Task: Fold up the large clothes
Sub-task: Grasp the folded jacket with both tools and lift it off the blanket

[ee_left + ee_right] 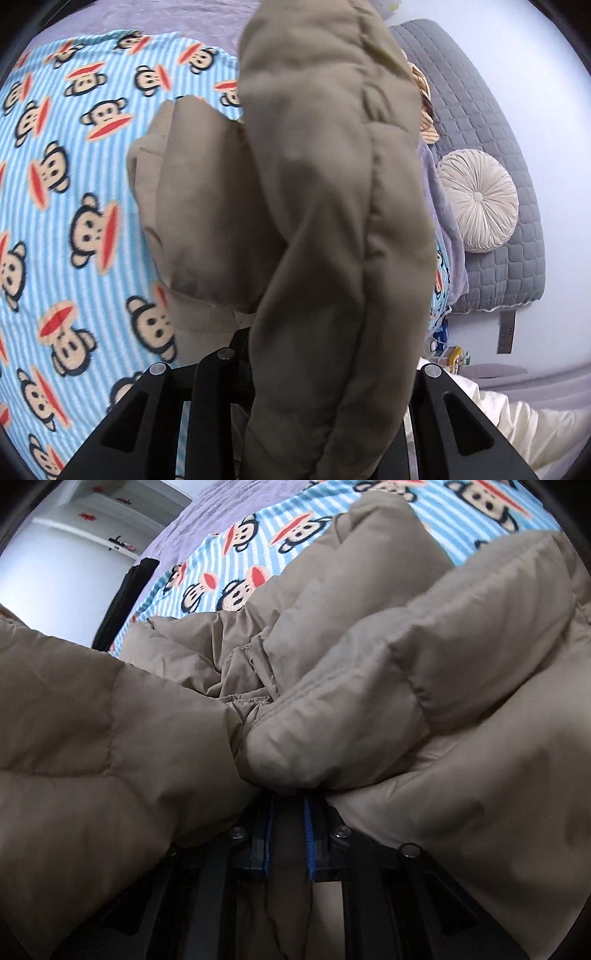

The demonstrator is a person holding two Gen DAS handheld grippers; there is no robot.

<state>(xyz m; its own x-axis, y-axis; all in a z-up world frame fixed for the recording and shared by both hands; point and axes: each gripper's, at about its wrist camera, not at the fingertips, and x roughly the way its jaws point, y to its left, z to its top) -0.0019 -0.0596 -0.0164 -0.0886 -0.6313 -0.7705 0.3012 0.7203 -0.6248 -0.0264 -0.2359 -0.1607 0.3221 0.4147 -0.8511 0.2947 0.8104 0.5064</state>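
Right gripper [288,812] pinched on a fold of the tan puffer jacket [369,709], blue pads near together with fabric between. Left gripper [295,354] buried under a hanging quilted length of it; grip hidden, cannot tell. Best to lift both evenly, keeping seams aligned. Bulky, slippery-looking, crumpled, partly raised above the monkey-print blanket [74,184].

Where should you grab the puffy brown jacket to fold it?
Probably the stitched edge of the tan puffer jacket, approached from the open blanket side. The seam is thin and flat, while the puffy panels would likely bulge and slip. The right hand-held gripper already pinches there.
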